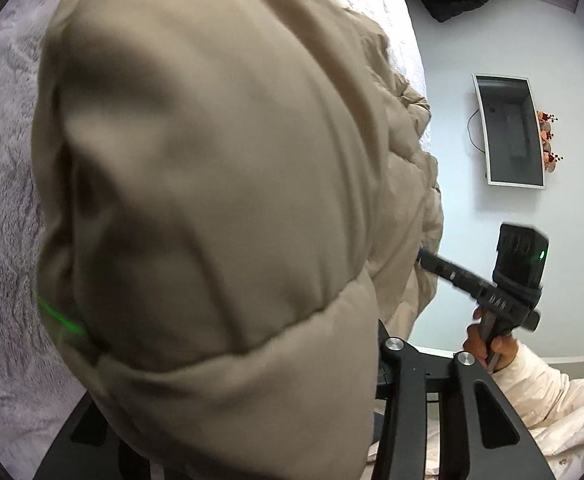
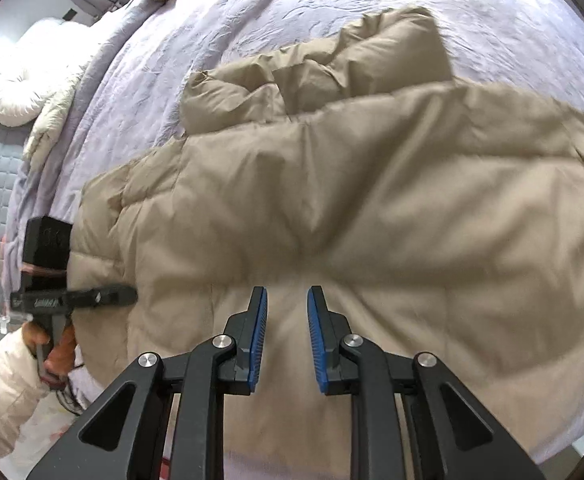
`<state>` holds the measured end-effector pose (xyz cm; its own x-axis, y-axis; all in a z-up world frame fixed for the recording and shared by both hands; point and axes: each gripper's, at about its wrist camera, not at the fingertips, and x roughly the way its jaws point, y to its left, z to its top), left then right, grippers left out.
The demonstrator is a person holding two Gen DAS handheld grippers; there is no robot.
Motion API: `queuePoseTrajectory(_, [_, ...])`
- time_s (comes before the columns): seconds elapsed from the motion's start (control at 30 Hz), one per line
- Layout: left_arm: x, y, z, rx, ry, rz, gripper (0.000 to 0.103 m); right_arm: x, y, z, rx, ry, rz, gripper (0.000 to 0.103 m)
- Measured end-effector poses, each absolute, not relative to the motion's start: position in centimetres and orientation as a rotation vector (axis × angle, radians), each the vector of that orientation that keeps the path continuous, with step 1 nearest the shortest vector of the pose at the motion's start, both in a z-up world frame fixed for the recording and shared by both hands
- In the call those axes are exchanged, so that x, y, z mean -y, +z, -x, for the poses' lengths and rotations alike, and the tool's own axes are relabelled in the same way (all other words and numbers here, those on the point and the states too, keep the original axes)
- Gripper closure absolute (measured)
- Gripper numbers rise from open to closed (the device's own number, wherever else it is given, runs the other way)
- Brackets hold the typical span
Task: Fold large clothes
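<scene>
Slippage threatens: my left hand-held gripper (image 2: pixel 126 295) pinches the jacket (image 2: pixel 332 200) at frame left; my right hand-held gripper (image 2: pixel 287 300) hangs part-open, empty.

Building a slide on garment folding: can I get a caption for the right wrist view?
Right gripper, fingers apart and empty, above a beige puffer jacket spread on a lilac bedspread; left gripper at its edge.

Handheld gripper pair, with wearer

Right gripper (image 2: pixel 287 300): black linkage arms, silver pivot screws, ribbed blue pads (image 2: pixel 315 332). Left gripper (image 2: pixel 126 295): black, boxy module. Sleeve (image 2: pixel 0 392): cream, quilted.
</scene>
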<state>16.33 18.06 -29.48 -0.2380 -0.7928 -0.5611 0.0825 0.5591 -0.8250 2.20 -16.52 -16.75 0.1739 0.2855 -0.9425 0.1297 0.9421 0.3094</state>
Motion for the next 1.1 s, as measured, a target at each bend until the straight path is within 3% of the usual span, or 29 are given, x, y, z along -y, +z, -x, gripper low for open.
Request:
queuePoseTrajectory(0.4, [-13.2, -20.1, -16.4, -1.589, -1.026, 0.554, 0.055, 17.4, -20.3, -2.5, -1.332, 0.093, -0.483, 0.082])
queuePoseTrajectory(0.6, [-4.9, -13.3, -15.3, -1.553, -1.119, 0.457, 0.055, 19.1, -23.3, -3.1, -1.345, 0.16, -0.609, 0.084])
queuePoseTrajectory(0.77, [3.2, -11.1, -14.7, -1.547, -1.141, 0.3, 0.055, 21.0, -24.7, -3.2, -1.365, 0.237, -0.763, 0.09])
queuePoseTrajectory(1.1, [11.6, -10.7, -13.8, -1.594, -1.116, 0.211, 0.055, 33.5, -15.9, 5.4, -1.226, -0.011, -0.693, 0.09])
